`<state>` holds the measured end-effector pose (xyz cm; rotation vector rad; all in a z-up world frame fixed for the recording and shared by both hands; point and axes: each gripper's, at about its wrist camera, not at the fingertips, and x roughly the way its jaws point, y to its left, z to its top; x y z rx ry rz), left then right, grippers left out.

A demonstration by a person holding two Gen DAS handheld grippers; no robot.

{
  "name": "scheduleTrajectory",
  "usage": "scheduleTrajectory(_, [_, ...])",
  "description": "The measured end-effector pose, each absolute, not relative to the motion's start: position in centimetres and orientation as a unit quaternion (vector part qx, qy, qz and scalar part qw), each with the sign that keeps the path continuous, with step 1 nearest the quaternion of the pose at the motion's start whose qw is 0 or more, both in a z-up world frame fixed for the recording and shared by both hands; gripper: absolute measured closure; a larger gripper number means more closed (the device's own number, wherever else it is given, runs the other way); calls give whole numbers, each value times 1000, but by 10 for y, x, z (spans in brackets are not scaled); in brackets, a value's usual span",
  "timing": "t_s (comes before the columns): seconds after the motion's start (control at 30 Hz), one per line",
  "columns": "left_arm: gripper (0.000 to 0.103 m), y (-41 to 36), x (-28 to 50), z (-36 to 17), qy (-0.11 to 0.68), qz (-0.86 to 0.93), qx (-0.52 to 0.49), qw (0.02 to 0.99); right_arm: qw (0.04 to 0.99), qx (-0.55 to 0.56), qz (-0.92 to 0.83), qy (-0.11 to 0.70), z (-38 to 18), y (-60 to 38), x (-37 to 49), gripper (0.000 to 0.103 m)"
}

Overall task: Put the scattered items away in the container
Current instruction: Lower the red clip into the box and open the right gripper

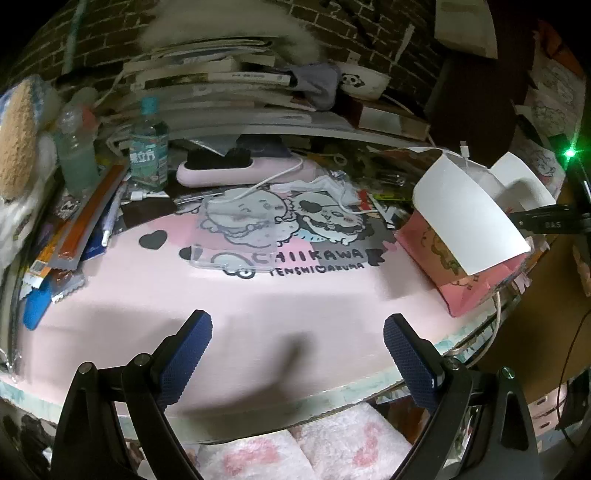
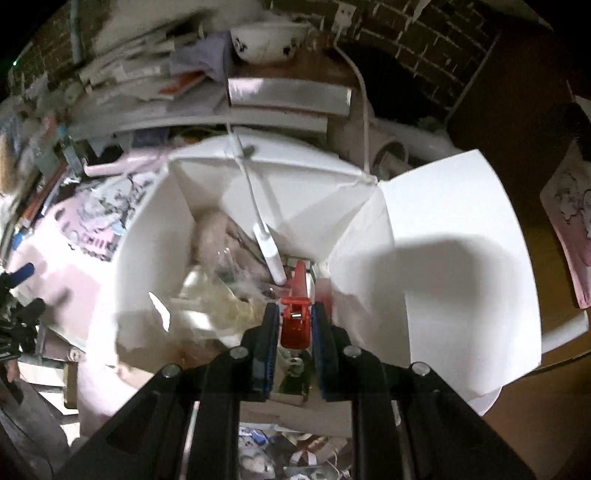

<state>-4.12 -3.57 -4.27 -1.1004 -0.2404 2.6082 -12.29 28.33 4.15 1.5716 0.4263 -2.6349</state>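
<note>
Left gripper (image 1: 297, 354): black frame, blue textured pads, fingers spread wide apart with nothing between them, held over the near part of a pink printed desk mat (image 1: 229, 295) with cartoon characters and black lettering.

Right gripper (image 2: 294, 325): black frame, blue pads, fingers drawn together and clamped on a small red plastic clip-like item (image 2: 295, 317). The item points into the open top of the container.

Container: a pink paper bag with white inner lining (image 1: 461, 229), open flaps folded up, standing at the right edge of the mat. Seen from the right wrist, the bag interior (image 2: 207, 206) holds crinkled clear wrapping and pale items, blurred. A white cable with a plug end (image 2: 267, 251) hangs down into the bag, its tip just beside the red item.

Items on the mat, far half:
- Clear flat plastic sleeve (image 1: 236, 236), lying over the printed characters.
- Pink oblong hairbrush with dark bristles (image 1: 236, 168), far centre.
- White charging cable (image 1: 280, 182), looping from the brush toward the right.

Left edge:
- Clear plastic bottle with teal label (image 1: 149, 147), upright.
- Second pale green bottle (image 1: 75, 155), upright, just left of the first.
- Orange and silver snack wrappers (image 1: 74, 236), stacked at a slant.

Far side: stacked books (image 1: 207, 81); white panda-print bowl (image 1: 364, 79) on top, right of centre; dark brick wall (image 1: 388, 33) behind.
</note>
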Motion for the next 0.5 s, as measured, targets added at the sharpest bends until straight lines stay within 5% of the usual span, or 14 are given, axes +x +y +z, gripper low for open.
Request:
scheduleTrajectory(0.2, [10,-35,-41,-42,-83,908,-382,150,22,546,-824,148,32,284,-132,83])
scheduleTrajectory(0.27, [10,-35,-41,-42,-82,908,-383,149,18,545,-824,156,32,284,-132,68])
scheduleTrajectory(0.33, [10,-34,-41,-42,-82,908,-384,148,12,536,-828,160,36,283,-130,32])
scheduleTrajectory(0.5, [10,-42,-41,-44,-87,910,-381,137,-18,478,-859,182,61,278,-116,29])
